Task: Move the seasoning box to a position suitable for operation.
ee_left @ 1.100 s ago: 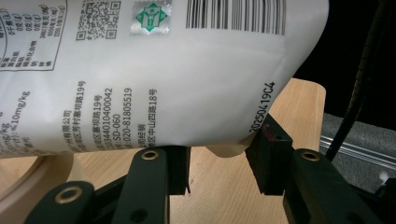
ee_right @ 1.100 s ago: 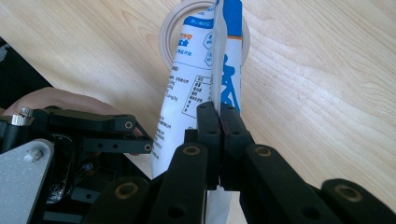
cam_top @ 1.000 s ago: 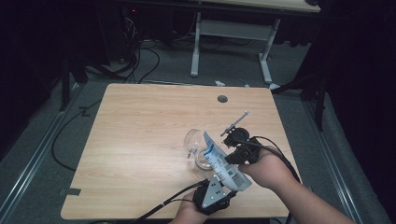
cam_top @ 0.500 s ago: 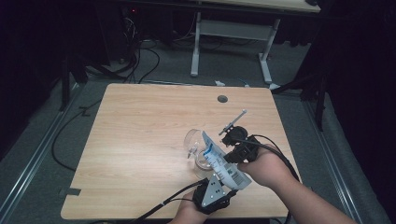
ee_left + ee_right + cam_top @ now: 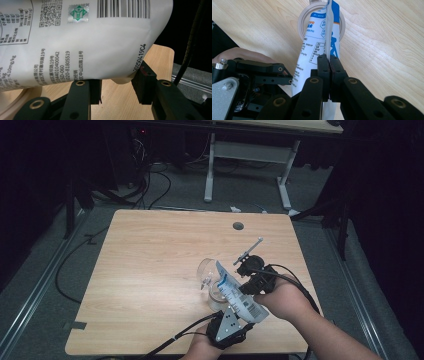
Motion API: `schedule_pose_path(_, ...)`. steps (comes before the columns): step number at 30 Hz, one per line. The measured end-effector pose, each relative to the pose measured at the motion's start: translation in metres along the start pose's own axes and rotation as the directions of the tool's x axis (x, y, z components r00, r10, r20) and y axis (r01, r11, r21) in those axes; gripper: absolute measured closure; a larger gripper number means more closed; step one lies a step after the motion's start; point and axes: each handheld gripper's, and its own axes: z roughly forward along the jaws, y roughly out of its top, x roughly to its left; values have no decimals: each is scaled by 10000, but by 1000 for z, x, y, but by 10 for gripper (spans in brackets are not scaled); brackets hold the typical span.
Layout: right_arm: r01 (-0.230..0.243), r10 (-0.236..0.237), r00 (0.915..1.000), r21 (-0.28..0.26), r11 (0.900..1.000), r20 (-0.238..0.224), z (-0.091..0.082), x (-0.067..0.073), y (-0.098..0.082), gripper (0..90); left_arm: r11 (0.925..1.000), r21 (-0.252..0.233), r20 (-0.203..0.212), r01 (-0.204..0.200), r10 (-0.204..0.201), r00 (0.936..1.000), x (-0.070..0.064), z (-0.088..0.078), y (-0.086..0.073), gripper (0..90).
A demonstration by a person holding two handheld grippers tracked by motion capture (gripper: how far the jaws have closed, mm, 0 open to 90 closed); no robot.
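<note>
Pouch tilted over jar, both hand-held grippers on it

Your right hand-held gripper pinches the white-and-blue printed plastic pouch by its side seam; your left hand-held gripper clamps its bottom end, tilting the mouth over the clear glass jar on the wooden surface, probably for pouring. Jar contents hidden behind the pouch.

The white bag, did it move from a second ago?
No. In the high view the white bag sits as far from the round hole in the table as before, tipped over the glass jar.
</note>
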Motion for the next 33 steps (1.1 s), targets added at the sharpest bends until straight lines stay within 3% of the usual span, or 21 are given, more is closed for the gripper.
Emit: schedule_pose_path(33, 161, -161, 9999, 16, 9999, -30, -5, 1, 2, 892, 9999, -152, 4, -20, 20, 10000, -1, -1, 4, 632)
